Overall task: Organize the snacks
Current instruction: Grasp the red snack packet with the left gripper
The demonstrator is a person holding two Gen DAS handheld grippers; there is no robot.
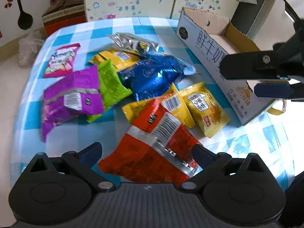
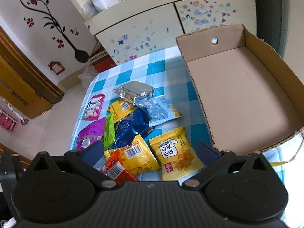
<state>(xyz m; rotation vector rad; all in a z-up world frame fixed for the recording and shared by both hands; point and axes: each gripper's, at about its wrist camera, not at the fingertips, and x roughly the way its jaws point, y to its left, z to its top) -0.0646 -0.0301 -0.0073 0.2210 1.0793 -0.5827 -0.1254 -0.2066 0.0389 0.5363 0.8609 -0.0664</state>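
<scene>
crinkly foil: the red pack [image 1: 152, 148] looked light, soft and slippery, prob best pinched flat at a sealed edge. it lay between the wide-open fingers of the left claw [image 1: 146, 154], nothing held, at 6 o'clock of the snack pile. right claw [image 2: 150, 152] was also wide open and empty, w/ the yellow pack [image 2: 175, 153] between its fingers. the box [image 2: 245, 102] sat empty at 2 o'clock.

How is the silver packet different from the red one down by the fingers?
The silver packet is plain shiny foil; the red packet has printed barcodes and a silver strip. The silver packet lies at the far end of the pile, the red packet nearest, between the left fingers. Both lie on the checked tablecloth, outside the cardboard box.
</scene>
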